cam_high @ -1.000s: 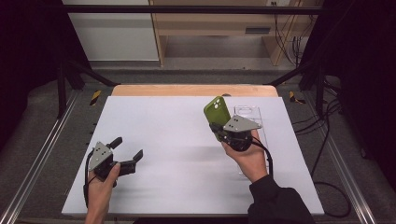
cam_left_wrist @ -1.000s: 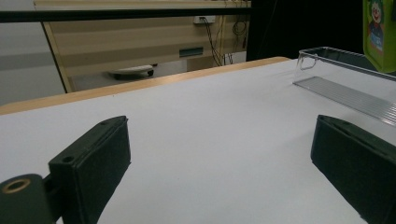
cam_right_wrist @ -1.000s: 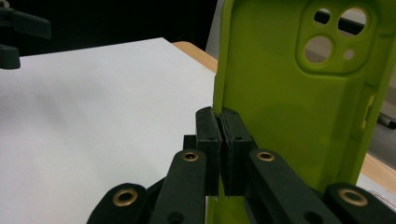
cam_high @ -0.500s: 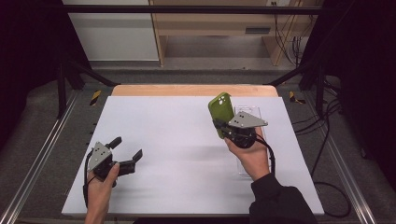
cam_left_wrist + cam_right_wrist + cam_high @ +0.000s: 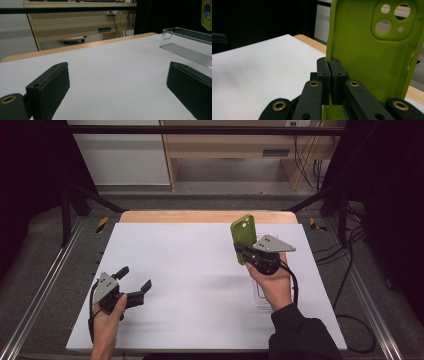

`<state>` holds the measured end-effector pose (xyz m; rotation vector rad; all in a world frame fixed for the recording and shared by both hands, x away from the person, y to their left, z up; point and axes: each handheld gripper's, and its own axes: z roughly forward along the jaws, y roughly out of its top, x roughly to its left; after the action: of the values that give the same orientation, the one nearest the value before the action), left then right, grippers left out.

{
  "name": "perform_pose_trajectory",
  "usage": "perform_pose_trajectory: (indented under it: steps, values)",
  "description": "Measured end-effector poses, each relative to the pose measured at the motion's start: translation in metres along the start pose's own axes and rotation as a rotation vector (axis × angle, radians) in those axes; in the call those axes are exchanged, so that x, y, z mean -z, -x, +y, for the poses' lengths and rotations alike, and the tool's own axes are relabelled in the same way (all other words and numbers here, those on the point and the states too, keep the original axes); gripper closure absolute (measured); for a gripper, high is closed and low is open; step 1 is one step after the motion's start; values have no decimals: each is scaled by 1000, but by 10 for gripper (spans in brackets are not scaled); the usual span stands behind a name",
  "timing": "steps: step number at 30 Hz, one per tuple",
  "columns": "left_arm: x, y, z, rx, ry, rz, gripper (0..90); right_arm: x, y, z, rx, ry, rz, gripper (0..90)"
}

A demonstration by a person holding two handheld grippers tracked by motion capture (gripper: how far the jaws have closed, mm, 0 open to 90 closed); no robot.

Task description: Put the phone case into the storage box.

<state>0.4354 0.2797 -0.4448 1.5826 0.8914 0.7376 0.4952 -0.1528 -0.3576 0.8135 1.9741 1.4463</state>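
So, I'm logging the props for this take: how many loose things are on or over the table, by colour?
Green: 1, the phone case, held upright off the table by the right gripper.
Clear: 1, the plastic tray lying on the table.
Total: 2.

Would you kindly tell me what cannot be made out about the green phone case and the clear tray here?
- Phone case: its lower end is hidden behind the right claw, right gripper view.
- Clear tray: mostly covered by the right hand, high view.
- Clear tray's far end: cut off by the frame edge, left gripper view.
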Motion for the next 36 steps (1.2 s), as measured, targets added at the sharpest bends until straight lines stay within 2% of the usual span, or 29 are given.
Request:
perform_pose_trajectory:
  steps: [19, 36]
  values:
    - [1, -1, -1, -4, 12, 10, 40, 9, 17, 5, -94, 55, -55, 878]
    - [2, -2, 0, -3, 21, 16, 39, 17, 32, 9, -150, 89, -101, 879]
